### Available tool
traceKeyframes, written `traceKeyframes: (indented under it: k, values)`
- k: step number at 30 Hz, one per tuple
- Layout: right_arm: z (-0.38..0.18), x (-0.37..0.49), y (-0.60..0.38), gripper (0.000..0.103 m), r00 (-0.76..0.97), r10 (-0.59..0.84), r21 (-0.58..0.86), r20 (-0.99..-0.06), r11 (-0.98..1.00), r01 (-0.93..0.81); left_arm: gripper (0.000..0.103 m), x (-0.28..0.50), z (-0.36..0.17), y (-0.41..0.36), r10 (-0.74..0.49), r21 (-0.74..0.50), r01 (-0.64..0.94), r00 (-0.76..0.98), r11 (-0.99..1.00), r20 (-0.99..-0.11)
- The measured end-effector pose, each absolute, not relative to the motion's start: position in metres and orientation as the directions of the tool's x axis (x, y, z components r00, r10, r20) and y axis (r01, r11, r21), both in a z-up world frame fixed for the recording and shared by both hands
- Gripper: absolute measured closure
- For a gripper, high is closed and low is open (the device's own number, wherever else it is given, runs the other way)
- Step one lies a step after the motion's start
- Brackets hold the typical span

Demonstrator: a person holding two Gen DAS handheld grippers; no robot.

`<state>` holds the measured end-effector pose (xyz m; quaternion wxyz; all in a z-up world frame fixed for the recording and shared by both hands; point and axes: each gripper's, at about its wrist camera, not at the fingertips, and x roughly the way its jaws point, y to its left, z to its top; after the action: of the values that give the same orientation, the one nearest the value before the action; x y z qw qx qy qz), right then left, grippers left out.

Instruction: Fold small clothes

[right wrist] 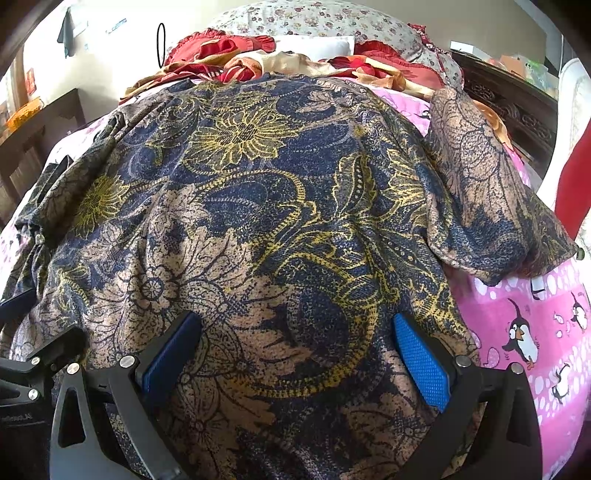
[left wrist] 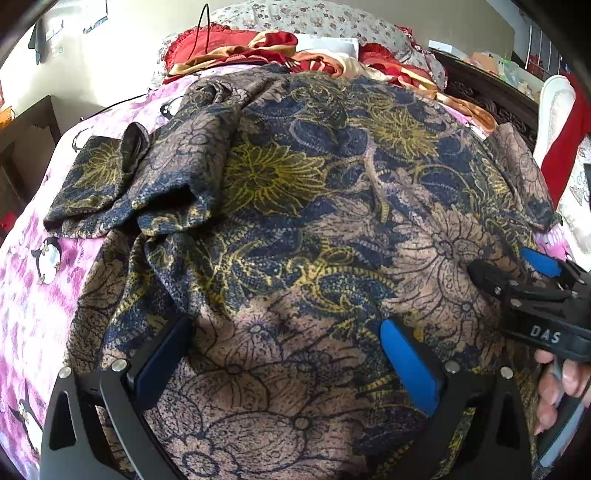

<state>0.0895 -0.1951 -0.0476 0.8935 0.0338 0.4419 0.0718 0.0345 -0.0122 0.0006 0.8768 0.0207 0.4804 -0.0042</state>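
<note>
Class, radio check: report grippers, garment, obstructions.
Left gripper open, right gripper open, both over the shirt. Shirt spread unfolded on bedsheet; left sleeve bunched. Nothing in the way.

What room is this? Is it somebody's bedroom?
Most likely a bedroom. The patterned garment lies spread on a pink penguin bedsheet, a floral pillow sits at the far end, and a dark carved wooden frame runs along one side.

Both tools look alike: the left gripper [left wrist: 286, 363] and right gripper [right wrist: 297, 360] have matte black frames with curved arms, studded with round silver screws. The fingers [right wrist: 421, 362] wear bright blue textured pads (finely dimpled), and white letters "DAS" mark the right one's black body.
</note>
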Motion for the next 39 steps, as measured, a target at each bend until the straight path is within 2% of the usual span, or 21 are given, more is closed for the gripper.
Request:
traceKeyframes:
  k: [3, 5, 9, 14, 18, 26, 39]
  values:
    - [-0.042, 0.078, -0.204, 0.0, 0.554, 0.114, 0.108, -0.824, 0.993, -0.044, 0.0, 0.032, 0.004, -0.01, 0.0, 0.039, 0.062, 0.522, 0.997, -0.853]
    - [-0.031, 0.061, -0.218, 0.004, 0.544, 0.037, 0.055, -0.838, 0.998, 0.017, 0.0, 0.024, 0.013, -0.006, 0.026, 0.066, 0.057, 0.534, 0.996, -0.845]
    - [0.006, 0.022, -0.249, 0.004, 0.585, -0.122, -0.069, -0.802, 0.991, 0.111, 0.0, 0.013, 0.037, 0.006, 0.07, 0.1, 0.021, 0.574, 0.995, -0.816]
    - [0.046, 0.001, -0.271, 0.004, 0.626, -0.177, -0.085, -0.76, 0.981, 0.175, 0.0, 0.007, 0.064, 0.015, 0.062, 0.08, 0.004, 0.604, 0.997, -0.795]
    - [0.069, -0.001, -0.274, 0.004, 0.64, -0.167, -0.075, -0.75, 0.983, 0.169, 0.0, 0.002, 0.076, 0.015, 0.062, 0.078, 0.0, 0.61, 0.997, -0.79]
    - [0.081, 0.007, -0.263, 0.004, 0.654, -0.112, -0.034, -0.748, 0.991, 0.131, 0.0, 0.002, 0.09, 0.014, 0.072, 0.084, -0.01, 0.617, 0.996, -0.784]
    - [0.093, 0.006, -0.211, 0.004, 0.69, 0.023, 0.037, -0.724, 0.999, 0.004, 0.0, 0.006, 0.082, 0.025, 0.076, 0.074, -0.027, 0.585, 0.997, -0.807]
